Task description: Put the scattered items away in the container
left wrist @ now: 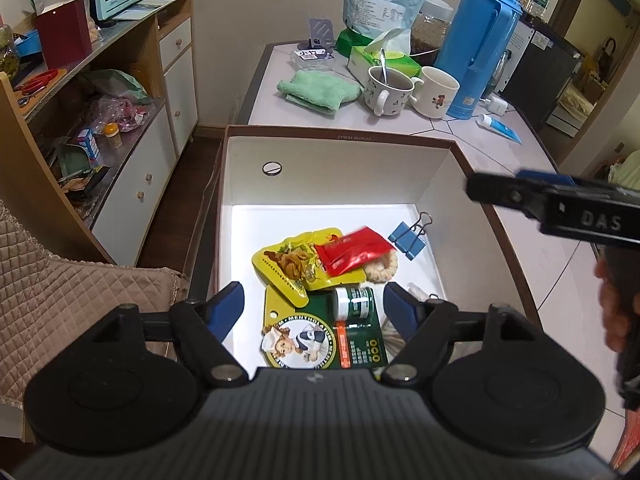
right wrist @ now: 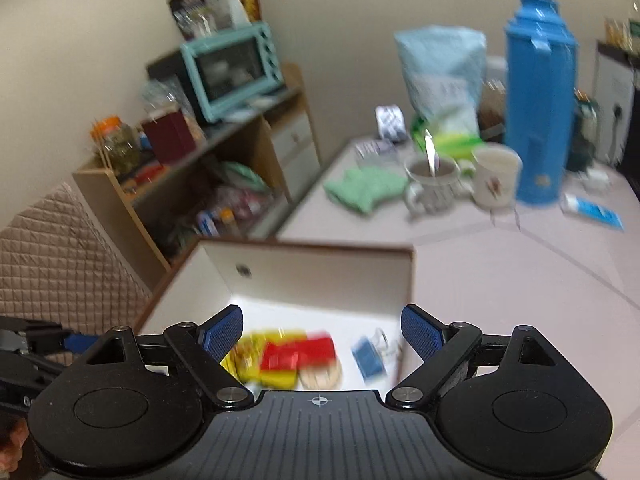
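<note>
Container (left wrist: pixel 340 172) is seen at frame centre holding the red packet (left wrist: pixel 352 254), below and ahead of both spread, empty hand-held grippers, left (left wrist: pixel 314 300) and right (right wrist: pixel 322 326); remaining tabletop (left wrist: pixel 500 148) items lie beyond.

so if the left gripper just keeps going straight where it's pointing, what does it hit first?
Likely the small green-and-white jar lying on the green card in the box. It sits right between the open left gripper fingers, nothing above it. Depth is hard to judge.

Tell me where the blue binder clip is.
In the left wrist view, the blue binder clip lies inside the box, on its floor at the right, just right of the red packet.
</note>
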